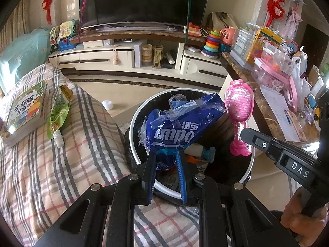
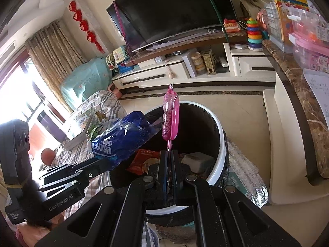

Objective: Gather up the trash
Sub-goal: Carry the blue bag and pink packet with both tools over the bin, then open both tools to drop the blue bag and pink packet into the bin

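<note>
Left gripper [image 1: 166, 154] clamped on blue tissue wrapper [image 1: 176, 131], held over open top of trash bin [image 1: 133, 123]. Right gripper [image 2: 169, 154] pinched narrow on stem of pink plastic package [image 2: 170, 121], held upright above bin. Red snack wrapper [image 2: 144, 160] seen inside bin. Green pouch [image 1: 57, 111] and book [image 1: 24, 111] lying on plaid sofa cover [image 1: 61, 175], beside bin.

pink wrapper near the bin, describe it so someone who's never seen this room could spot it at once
Find the round black bin with the white rim beside the plaid-covered sofa. Two wrappers hang above it, each pinched in a claw. The pink wrapper is in the right claw, glossy and bulb-shaped, unlike the crumpled blue tissue wrapper beside it.
</note>
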A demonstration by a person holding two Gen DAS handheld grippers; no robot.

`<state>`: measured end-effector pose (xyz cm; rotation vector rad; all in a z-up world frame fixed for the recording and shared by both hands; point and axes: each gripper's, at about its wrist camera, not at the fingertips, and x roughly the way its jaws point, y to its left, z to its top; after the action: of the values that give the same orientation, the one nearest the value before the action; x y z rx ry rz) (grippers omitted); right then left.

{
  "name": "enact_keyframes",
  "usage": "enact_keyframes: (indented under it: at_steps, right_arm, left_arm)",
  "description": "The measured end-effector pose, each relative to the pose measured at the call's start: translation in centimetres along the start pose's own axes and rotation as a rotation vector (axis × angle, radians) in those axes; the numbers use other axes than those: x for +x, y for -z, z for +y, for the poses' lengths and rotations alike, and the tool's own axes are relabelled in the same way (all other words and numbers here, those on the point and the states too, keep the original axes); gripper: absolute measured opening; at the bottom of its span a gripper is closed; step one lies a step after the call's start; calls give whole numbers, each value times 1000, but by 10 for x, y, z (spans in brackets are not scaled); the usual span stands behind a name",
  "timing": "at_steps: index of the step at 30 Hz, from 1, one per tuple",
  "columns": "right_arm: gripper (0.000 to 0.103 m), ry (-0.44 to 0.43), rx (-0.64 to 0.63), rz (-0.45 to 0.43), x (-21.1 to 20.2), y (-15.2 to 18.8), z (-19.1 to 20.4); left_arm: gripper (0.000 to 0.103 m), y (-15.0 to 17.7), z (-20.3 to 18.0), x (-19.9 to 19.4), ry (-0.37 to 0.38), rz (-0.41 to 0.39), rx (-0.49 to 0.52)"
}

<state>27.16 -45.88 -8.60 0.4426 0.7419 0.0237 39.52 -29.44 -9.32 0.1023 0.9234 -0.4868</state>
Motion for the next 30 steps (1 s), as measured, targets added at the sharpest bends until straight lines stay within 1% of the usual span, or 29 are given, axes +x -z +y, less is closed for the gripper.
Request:
enact_keyframes:
  at_steps: [18,22,24,25,27,28,29,30]
  right_arm:
    - [4,25,4,41,14,-7,-7]
    - [4,23,14,49,17,-6,-9]
    - [6,18,18,51,17,-6,-10]
    - [9,14,20,51,17,-7,-11]
    - [10,7,21,53,16,-8,-11]
    - [12,4,22,50,15,-8,-11]
    - [15,5,22,45,14,-8,-11]
    - [19,5,22,41,13,-8,-11]
  left_arm:
    - [18,-10,-8,17,-23,18,19]
    - [21,-11,-8,19,-17,29,17]
    - [23,-12,-9,18,-24,25,17]
    - [25,-12,-8,17,-25,23,17]
    - [31,-11,-7,15,-25,16,16]
    - [40,-10,-6,13,-30,11,13]
    - [53,-9,-5,10,-39,3,6]
    - [58,-7,-3,8,-47,-2,-1]
